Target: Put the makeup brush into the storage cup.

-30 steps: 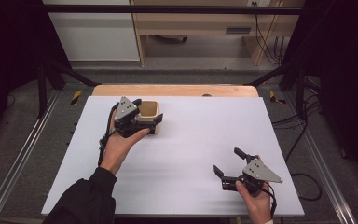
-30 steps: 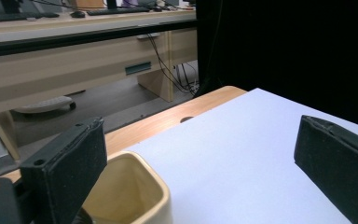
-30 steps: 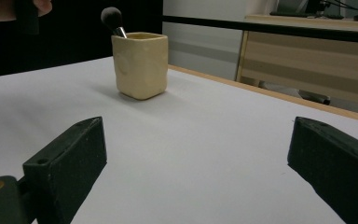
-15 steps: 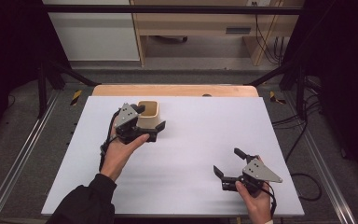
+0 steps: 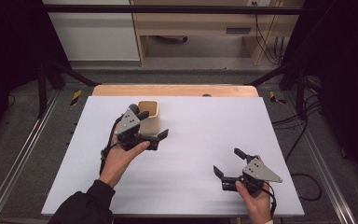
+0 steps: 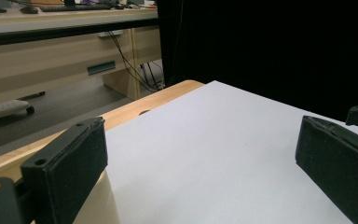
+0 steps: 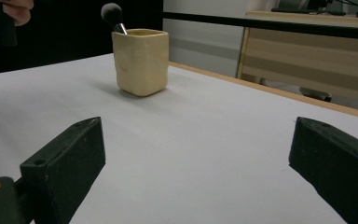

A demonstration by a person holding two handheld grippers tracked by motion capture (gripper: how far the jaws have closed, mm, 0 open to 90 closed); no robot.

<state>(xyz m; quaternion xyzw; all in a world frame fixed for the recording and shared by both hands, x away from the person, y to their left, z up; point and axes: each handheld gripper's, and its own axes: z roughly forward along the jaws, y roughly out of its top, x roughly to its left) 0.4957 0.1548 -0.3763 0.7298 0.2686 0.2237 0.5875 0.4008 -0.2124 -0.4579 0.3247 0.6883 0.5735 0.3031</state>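
Observation:
A beige square cup [image 5: 149, 115] stands on the white table top [image 5: 200, 135], left of centre toward the back. In the right gripper view the cup [image 7: 141, 60] holds a makeup brush [image 7: 112, 13] whose dark head sticks out at its rim. My left gripper [image 5: 153, 124] hovers just in front of the cup, open and empty. In the left gripper view the cup [image 6: 100, 205] sits low beside the left jaw, outside the gap of the gripper [image 6: 205, 154]. My right gripper [image 5: 229, 162] rests near the front right, open, with nothing between its fingers [image 7: 65, 163].
A wooden strip [image 5: 177, 90] runs along the table's far edge. Beyond it stand a desk [image 5: 200, 23] and cables [image 5: 265, 42]. Dark curtains close both sides. Metal rails [image 5: 23, 158] flank the table.
My left gripper, whose jaws stood around the cup, has drawn back toward the near side. The cup stays on the table. The right gripper has not moved.

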